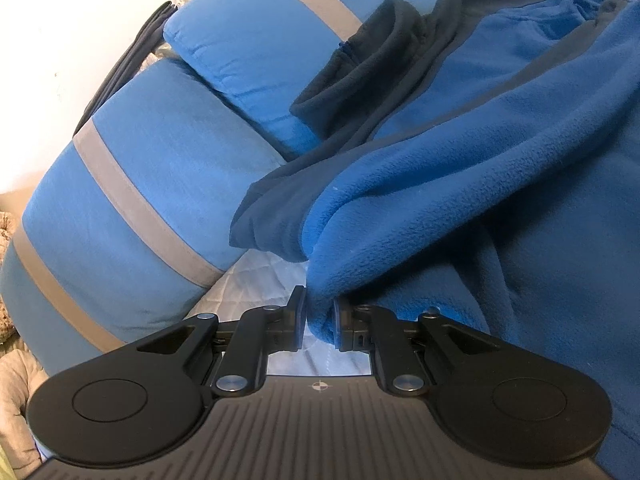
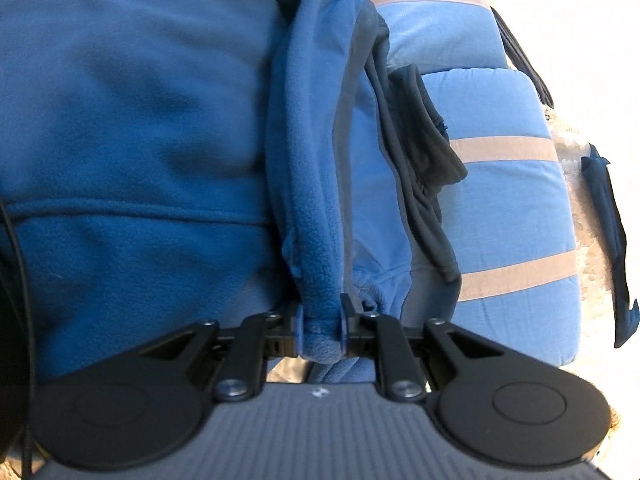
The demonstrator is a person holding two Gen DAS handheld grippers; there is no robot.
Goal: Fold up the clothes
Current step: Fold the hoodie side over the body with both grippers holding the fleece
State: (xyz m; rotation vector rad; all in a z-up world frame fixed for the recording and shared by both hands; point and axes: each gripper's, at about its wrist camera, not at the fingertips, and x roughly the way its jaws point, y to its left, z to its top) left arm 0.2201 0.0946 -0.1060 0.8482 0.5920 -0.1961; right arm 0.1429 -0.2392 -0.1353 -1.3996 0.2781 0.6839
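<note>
A blue fleece jacket [image 1: 500, 152] with dark grey panels and a dark collar [image 1: 360, 60] lies spread across a bed. My left gripper [image 1: 320, 312] is shut on a bunched fold of the blue fleece at the jacket's edge, the cloth pinched between both pads. In the right wrist view the same blue fleece jacket [image 2: 132, 152] fills the left half. My right gripper [image 2: 322, 320] is shut on a thick ridge of its blue fleece, which runs away from the jaws up the middle. The dark collar [image 2: 424, 136] lies to the right of that ridge.
Blue pillows with grey stripes [image 1: 132, 208] lie to the left of the jacket, and the same pillows [image 2: 500, 184] lie on its right in the right wrist view. A pale quilted sheet [image 1: 256, 280] shows under the jacket's edge. A dark cloth [image 2: 608, 240] hangs past the pillows.
</note>
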